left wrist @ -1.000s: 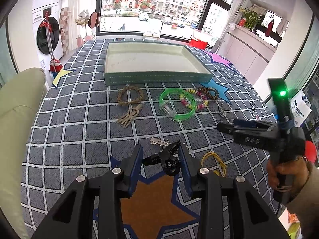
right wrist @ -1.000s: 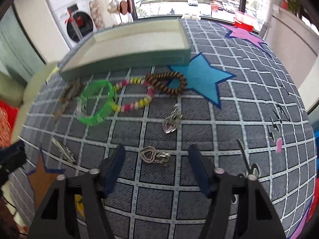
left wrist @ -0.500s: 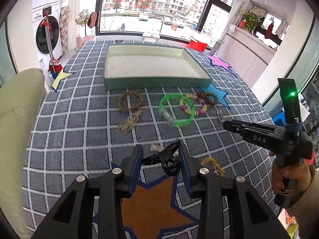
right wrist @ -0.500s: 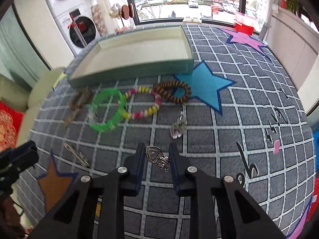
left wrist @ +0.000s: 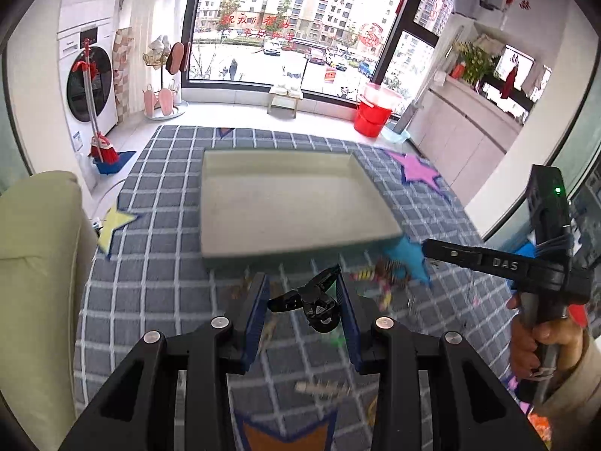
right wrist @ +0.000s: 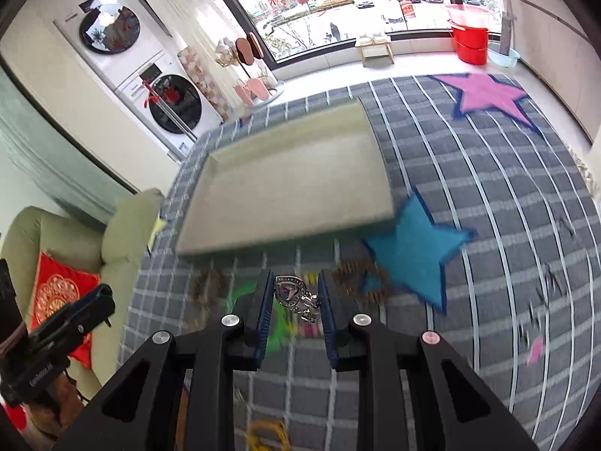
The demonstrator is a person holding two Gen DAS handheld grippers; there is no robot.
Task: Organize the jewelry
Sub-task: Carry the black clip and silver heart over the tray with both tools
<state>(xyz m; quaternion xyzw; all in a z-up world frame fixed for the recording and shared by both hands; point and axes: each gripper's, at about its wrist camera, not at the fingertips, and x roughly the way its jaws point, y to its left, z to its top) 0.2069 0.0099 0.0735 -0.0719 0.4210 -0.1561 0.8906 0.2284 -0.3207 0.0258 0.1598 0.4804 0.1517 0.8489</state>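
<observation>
My left gripper point(left wrist: 302, 297) is shut on a black hair clip point(left wrist: 311, 300), held above the checked cloth just short of the pale tray point(left wrist: 293, 203). My right gripper point(right wrist: 295, 297) is shut on a silver heart-shaped pendant point(right wrist: 291, 291), also lifted off the cloth, with the tray point(right wrist: 289, 184) ahead of it. In the left wrist view the right gripper point(left wrist: 428, 246) comes in from the right, held by a hand point(left wrist: 541, 342). Blurred bracelets lie on the cloth below: a green one point(right wrist: 244, 293), a brown beaded one point(right wrist: 357, 274) and a coloured bead one point(left wrist: 375, 282).
A grey checked cloth point(left wrist: 150, 263) with star patches covers the table. A green sofa point(left wrist: 33, 263) stands at the left with a red cushion point(right wrist: 56, 297). A yellow band point(right wrist: 268, 432) and a silver clip point(left wrist: 323, 387) lie near the front edge.
The right gripper closed on the heart pendant and lifted it off the cloth. Both grippers rose and moved toward the tray; the left kept hold of the black clip.
</observation>
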